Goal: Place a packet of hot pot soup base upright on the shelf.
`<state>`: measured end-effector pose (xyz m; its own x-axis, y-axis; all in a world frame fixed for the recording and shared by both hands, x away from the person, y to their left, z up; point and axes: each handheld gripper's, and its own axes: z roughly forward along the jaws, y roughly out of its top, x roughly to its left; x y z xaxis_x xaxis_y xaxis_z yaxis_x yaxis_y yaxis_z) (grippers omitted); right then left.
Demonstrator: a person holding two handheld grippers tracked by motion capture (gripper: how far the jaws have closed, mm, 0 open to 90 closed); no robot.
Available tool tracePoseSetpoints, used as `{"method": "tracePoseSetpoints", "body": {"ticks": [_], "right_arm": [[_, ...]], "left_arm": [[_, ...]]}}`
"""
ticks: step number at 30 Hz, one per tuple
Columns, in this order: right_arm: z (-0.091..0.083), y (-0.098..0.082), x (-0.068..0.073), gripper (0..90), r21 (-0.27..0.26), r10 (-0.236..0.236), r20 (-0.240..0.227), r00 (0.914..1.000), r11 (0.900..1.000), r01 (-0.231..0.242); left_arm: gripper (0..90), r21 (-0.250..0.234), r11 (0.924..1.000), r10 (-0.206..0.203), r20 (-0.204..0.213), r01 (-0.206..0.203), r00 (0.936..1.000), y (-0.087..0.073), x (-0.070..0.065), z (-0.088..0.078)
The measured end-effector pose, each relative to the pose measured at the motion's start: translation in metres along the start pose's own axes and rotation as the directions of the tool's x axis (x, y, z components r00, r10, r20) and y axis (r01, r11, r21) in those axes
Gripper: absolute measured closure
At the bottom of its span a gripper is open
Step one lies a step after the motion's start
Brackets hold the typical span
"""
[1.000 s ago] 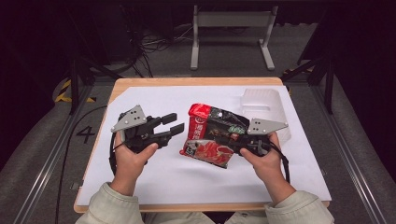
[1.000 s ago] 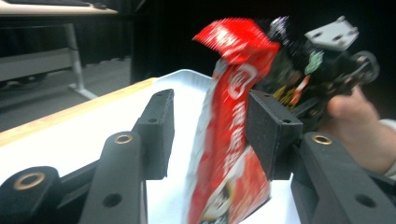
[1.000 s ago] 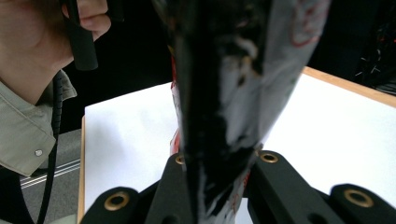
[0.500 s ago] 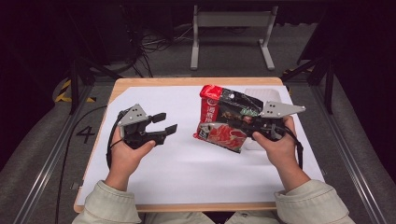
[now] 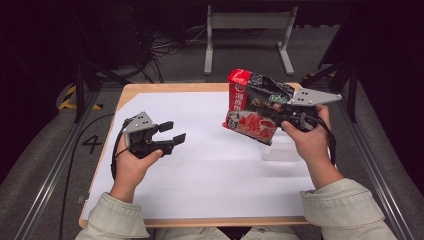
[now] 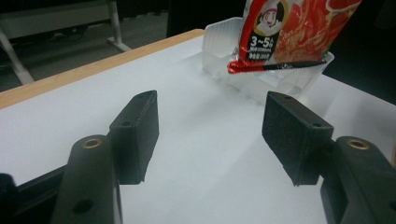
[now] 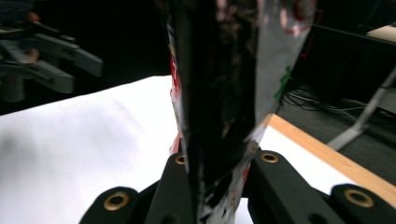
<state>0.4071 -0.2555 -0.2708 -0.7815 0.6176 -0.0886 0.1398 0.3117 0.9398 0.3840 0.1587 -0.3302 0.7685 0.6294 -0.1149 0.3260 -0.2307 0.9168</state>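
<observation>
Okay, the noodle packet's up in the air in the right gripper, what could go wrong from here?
The right gripper pinches the noodle packet at one edge only, so the slick foil might slip or swing. Lowered carelessly, it may catch the wall of the clear tray. The left gripper is open and apart, offering no support.

We wear pale beige sleeves [image 5: 117, 226]. Each gripper, left gripper [image 5: 171, 132] and right gripper [image 7: 219, 184], carries black block jaws, brass-ringed screw holes, a grey three-cornered top plate [image 5: 312, 96] and a trailing black cable [image 5: 116, 155].
</observation>
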Motion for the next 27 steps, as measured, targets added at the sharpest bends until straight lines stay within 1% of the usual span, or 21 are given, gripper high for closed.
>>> {"method": "tracePoseSetpoints", "body": {"ticks": [4,7,9,11,13,16,20,21,25,27], "right_arm": [[-0.005,0.001,-0.012,84.5,0.009,-0.007,0.040,0.9992,1.000,0.007],[-0.009,0.000,-0.020,84.5,0.014,-0.012,0.065,0.9978,1.000,0.011],[-0.012,0.000,-0.025,84.4,0.016,-0.007,0.078,0.9969,1.000,0.006],[-0.015,0.000,-0.030,84.5,0.020,0.005,0.087,0.9962,1.000,-0.007],[-0.018,-0.001,-0.035,84.5,0.021,0.013,0.095,0.9954,1.000,-0.016],[-0.023,-0.002,-0.042,84.4,0.030,0.010,0.124,0.9922,0.999,-0.014],[-0.027,-0.003,-0.049,84.4,0.035,0.013,0.147,0.9891,0.999,-0.018],[-0.028,-0.003,-0.051,84.4,0.036,0.011,0.153,0.9882,0.999,-0.017],[-0.031,-0.005,-0.058,84.4,0.036,0.012,0.178,0.9839,0.999,-0.019],[-0.032,-0.006,-0.062,84.4,0.035,0.013,0.189,0.9818,0.999,-0.020]], "left_arm": [[37.3,0.011,0.9999,-0.008,0.002,0.008,1.0000,-0.002,0.001,0.001],[37.0,0.011,0.9999,-0.004,0.002,0.004,1.0000,-0.002,0.002,0.001],[37.6,0.018,0.9998,-0.011,0.008,0.011,0.9999,-0.002,0.001,0.001],[37.7,0.021,0.9997,-0.012,0.000,0.012,0.9999,-0.002,0.001,0.001],[37.5,0.014,0.9997,-0.019,-0.001,0.019,0.9998,-0.002,0.001,0.000],[36.5,0.015,0.9996,-0.023,-0.002,0.023,0.9997,-0.003,0.001,0.000],[36.3,0.019,0.9996,-0.022,-0.002,0.022,0.9998,-0.003,0.002,0.000],[36.1,0.025,0.9993,-0.028,-0.001,0.028,0.9996,-0.003,0.001,0.000],[36.2,0.019,0.9991,-0.037,0.008,0.037,0.9993,-0.002,0.001,-0.002],[35.9,0.012,0.9992,-0.038,0.004,0.037,0.9993,-0.002,0.001,-0.002]]}}
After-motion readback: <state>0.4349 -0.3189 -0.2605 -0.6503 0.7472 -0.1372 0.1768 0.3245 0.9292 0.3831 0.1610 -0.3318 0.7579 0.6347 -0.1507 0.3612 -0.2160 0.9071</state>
